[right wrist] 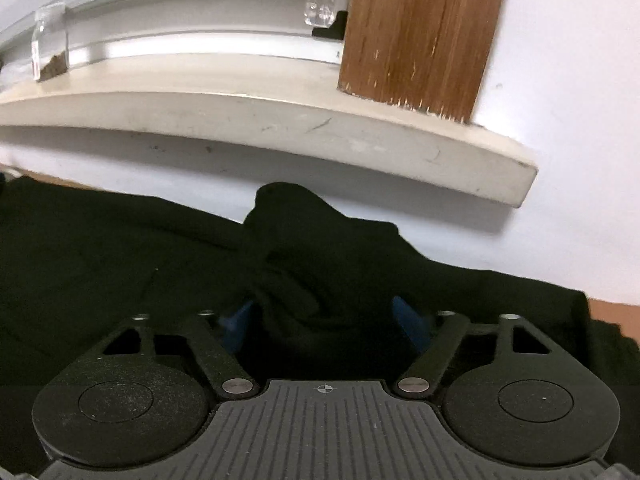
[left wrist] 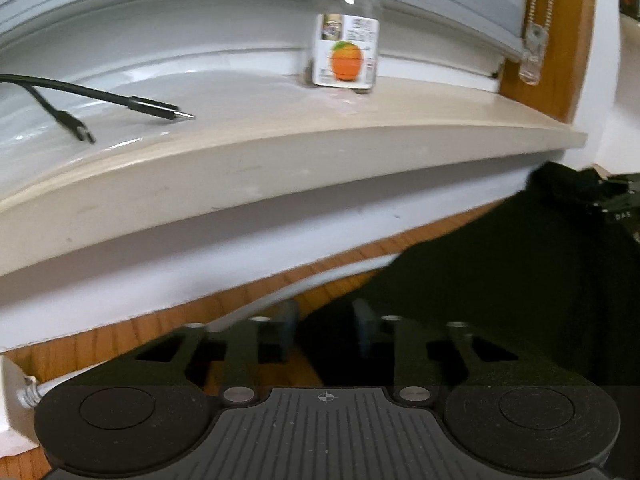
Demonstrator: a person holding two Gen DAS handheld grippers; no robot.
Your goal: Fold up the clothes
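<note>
A black garment (left wrist: 500,280) lies on the wooden table (left wrist: 120,340) under a window sill. In the left wrist view its left edge runs in between the narrow-set fingers of my left gripper (left wrist: 324,320), which is shut on that edge; the picture is blurred there. In the right wrist view the black garment (right wrist: 100,260) fills the lower half and rises in a bunched peak. My right gripper (right wrist: 324,316) is shut on this thick bunch, with a blue pad (right wrist: 408,320) showing on each side of it. Cloth hides the fingertips.
A cream window sill (left wrist: 240,168) juts out over the table's far edge, close above the garment. On it stand a clear jar with an orange label (left wrist: 346,52) and black cables (left wrist: 120,98). A white cable (left wrist: 320,280) crosses the table. A wooden post (right wrist: 420,32) stands at right.
</note>
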